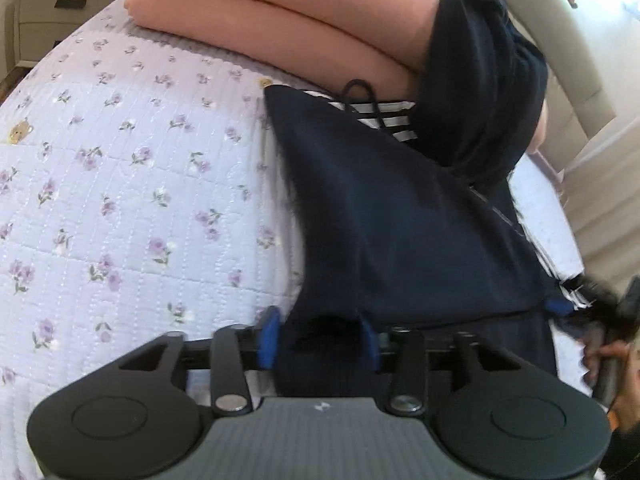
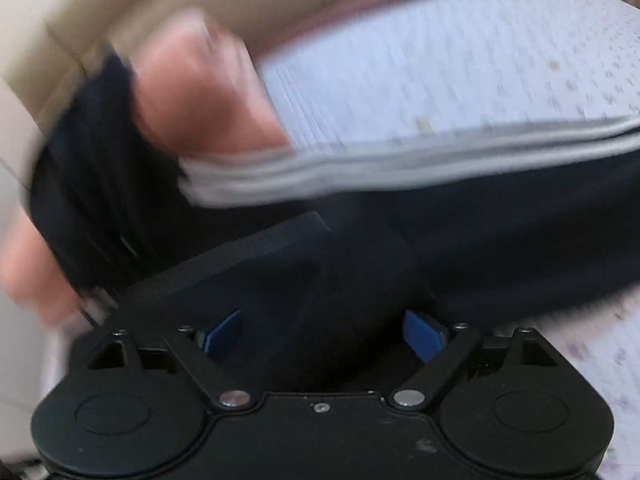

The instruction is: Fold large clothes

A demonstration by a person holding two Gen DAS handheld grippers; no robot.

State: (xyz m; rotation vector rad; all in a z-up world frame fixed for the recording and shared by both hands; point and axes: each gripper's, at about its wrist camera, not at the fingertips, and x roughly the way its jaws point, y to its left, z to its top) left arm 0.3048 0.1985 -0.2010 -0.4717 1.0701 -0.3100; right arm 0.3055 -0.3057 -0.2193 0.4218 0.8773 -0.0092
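On the flowered quilt (image 1: 132, 184) lies the dark garment (image 1: 396, 232), part folded, its hood against the pink bedding (image 1: 288, 28) behind. Both claws stand released, cloth between the jaws but ungripped: left gripper (image 1: 320, 340), right gripper (image 2: 324, 336). The risk, I judge, is a closing pinch catching one layer and undoing the fold. The drawstring (image 1: 360, 92) could snag.

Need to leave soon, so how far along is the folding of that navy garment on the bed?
Done: navy garment has one flap folded over. In hand: left gripper has navy cloth between its pads; the grip is unclear. Left: hood still bunched against the pink bedding.
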